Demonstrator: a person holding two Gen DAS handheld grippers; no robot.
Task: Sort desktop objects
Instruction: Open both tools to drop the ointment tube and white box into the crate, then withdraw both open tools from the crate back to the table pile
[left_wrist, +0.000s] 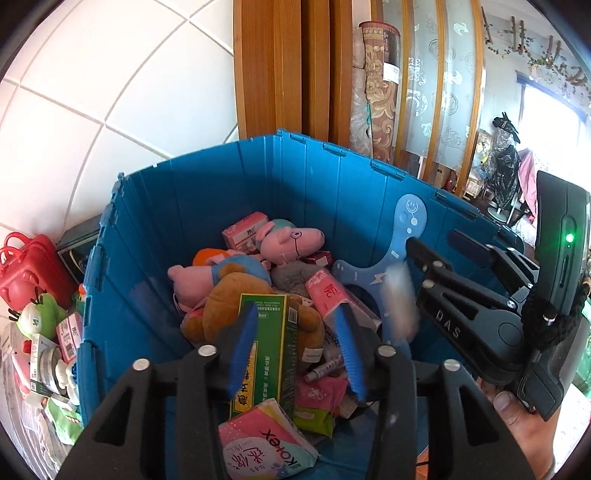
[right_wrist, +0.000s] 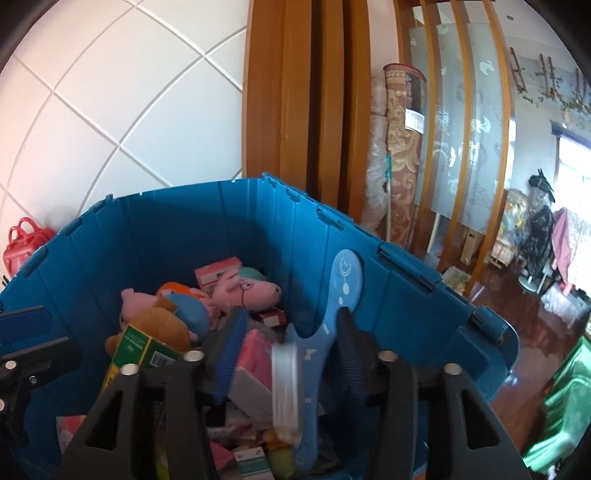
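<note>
While both claws hover, blue toy (right_wrist: 328, 332) drops.

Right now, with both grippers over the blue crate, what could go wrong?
1. The right gripper stands open around the light-blue smiley-face plastic toy, whose lower part is motion-blurred; it may fall anywhere in the blue plastic crate.
2. The left gripper is open over a green carton; closing blindly could snag the brown plush.
3. The grippers sit close together and could collide.

"Kotex" is printed on the pink pack (left_wrist: 266, 445), and what looks like "DAS" on the right gripper (left_wrist: 408, 254).
</note>
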